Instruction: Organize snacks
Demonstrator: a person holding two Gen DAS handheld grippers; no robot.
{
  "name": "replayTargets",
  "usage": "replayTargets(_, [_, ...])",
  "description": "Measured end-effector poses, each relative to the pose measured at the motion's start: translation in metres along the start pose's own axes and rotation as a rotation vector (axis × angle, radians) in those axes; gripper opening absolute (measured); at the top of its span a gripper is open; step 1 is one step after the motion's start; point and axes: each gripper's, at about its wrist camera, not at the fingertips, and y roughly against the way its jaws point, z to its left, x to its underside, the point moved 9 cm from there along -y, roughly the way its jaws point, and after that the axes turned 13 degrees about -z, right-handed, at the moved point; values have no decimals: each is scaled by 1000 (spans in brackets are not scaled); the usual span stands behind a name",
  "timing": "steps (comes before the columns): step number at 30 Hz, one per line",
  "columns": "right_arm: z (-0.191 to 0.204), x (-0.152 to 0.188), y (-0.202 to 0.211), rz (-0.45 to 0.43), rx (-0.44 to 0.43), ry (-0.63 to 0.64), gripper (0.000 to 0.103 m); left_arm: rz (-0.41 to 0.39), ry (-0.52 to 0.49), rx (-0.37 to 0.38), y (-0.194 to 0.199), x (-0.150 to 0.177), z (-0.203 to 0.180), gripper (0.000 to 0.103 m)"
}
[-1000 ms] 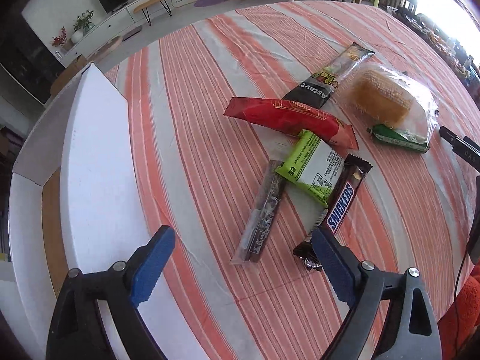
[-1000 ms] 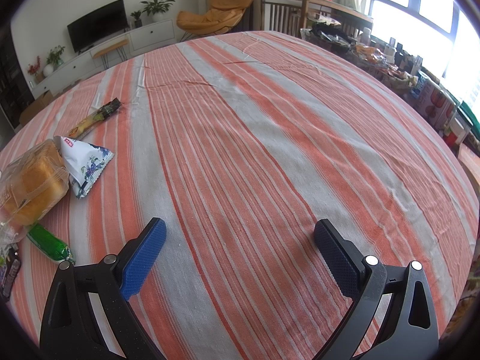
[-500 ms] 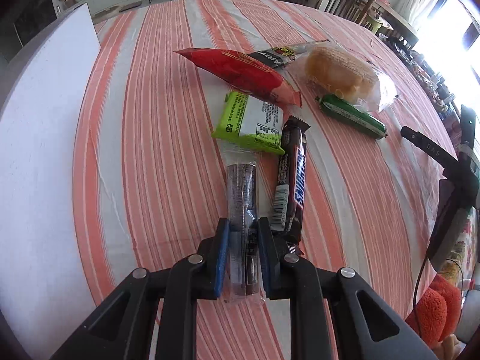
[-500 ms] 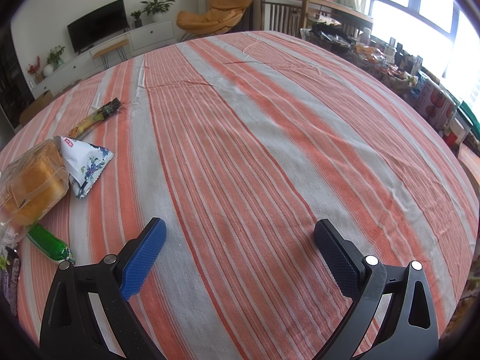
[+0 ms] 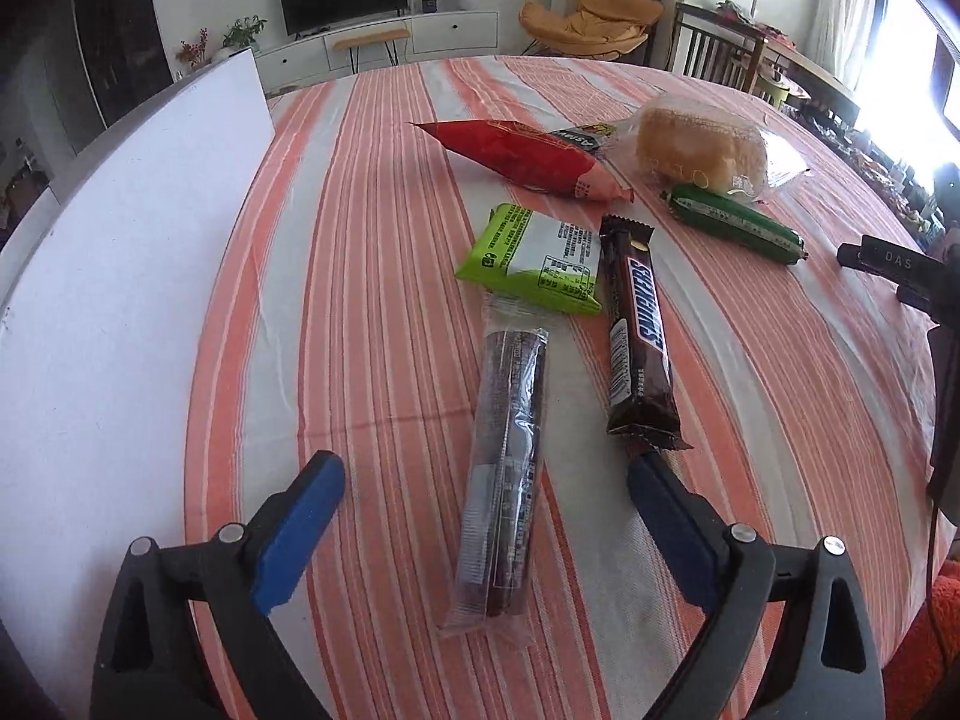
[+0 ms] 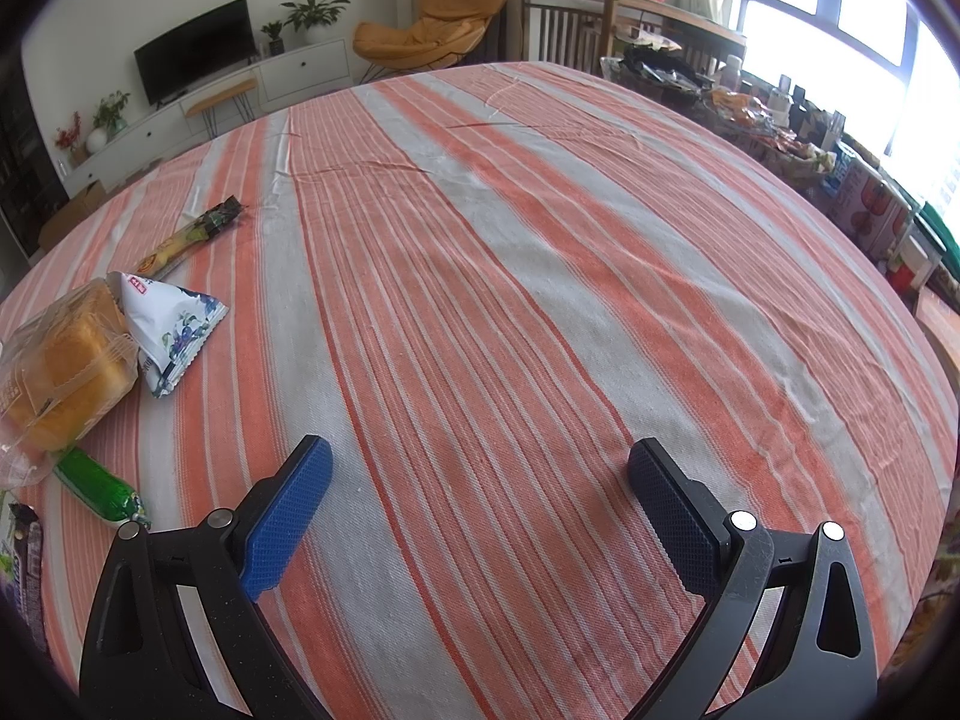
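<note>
My left gripper [image 5: 486, 471] is open and empty, with a dark biscuit stick in a clear wrapper [image 5: 507, 456] lying on the cloth between its fingers. A Snickers bar [image 5: 639, 336] lies just right of it. Behind are a green-and-white packet [image 5: 531, 258], a red packet [image 5: 522, 156], a bagged yellow cake [image 5: 699, 147] and a green sausage stick [image 5: 735, 225]. My right gripper [image 6: 477, 480] is open and empty over bare striped cloth. The cake [image 6: 57, 360], a white blue-flowered packet [image 6: 171, 330], the green stick [image 6: 99, 489] and a long yellow-black stick packet [image 6: 189, 237] lie to its left.
A white box [image 5: 114, 276] stands along the left of the table in the left wrist view. The other gripper's black body [image 5: 924, 294] shows at the right edge. The striped tablecloth [image 6: 540, 276] covers the table. Chairs and a cluttered sideboard stand beyond the far edge.
My left gripper was shut on the biscuit stick half a second ago and has opened; the stick now lies free on the cloth. The right gripper has not moved.
</note>
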Motion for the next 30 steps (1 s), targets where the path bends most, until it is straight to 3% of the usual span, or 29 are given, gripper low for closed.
replayTargets(4, [0, 0, 0, 0, 0, 0, 101, -25, 2, -4, 1, 2, 6, 103])
replayTargets(30, [0, 0, 0, 0, 0, 0, 101, -46, 8, -14, 4, 1, 6, 103])
